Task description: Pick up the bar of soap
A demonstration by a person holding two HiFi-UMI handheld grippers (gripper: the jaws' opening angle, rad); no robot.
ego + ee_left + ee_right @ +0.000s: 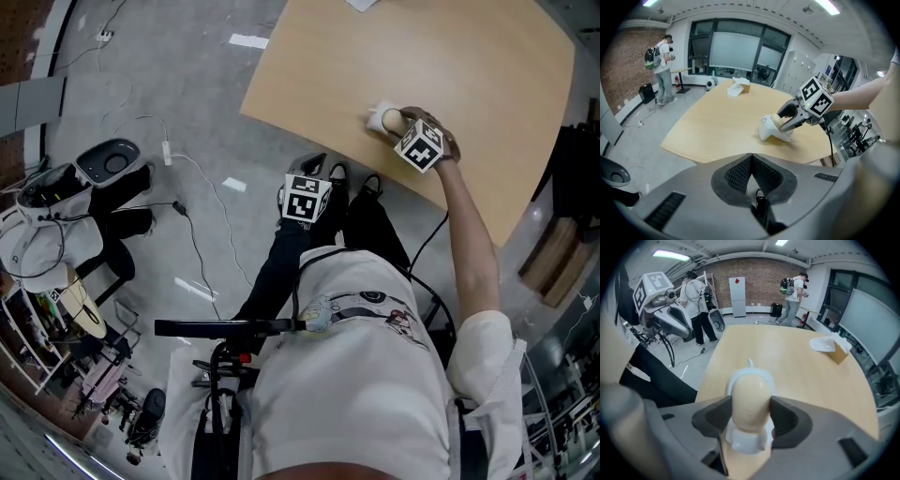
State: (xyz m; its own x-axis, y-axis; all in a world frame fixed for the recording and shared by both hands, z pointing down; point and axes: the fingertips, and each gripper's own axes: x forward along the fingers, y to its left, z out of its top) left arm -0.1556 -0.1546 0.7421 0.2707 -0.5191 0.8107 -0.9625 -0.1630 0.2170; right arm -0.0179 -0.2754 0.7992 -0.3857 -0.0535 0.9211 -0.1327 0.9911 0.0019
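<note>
The pale wooden worktop [487, 84] fills the upper right of the head view. The right gripper [750, 411] reaches over its near edge, and its fingers [785, 416] are closed snugly on both sides of the soap [750, 397]. The left gripper [751, 174] hangs off the worktop, over the person's legs; its fingers are pressed together with nothing between them. A white dish [744, 440] rests on the worktop, and the cream soap stands in it.

Cream oval soap bar [750, 394] sits in white plastic dish [746, 441] near pale wooden table [797, 366] edge. Jaws of my right gripper [750, 414] press its sides.
</note>
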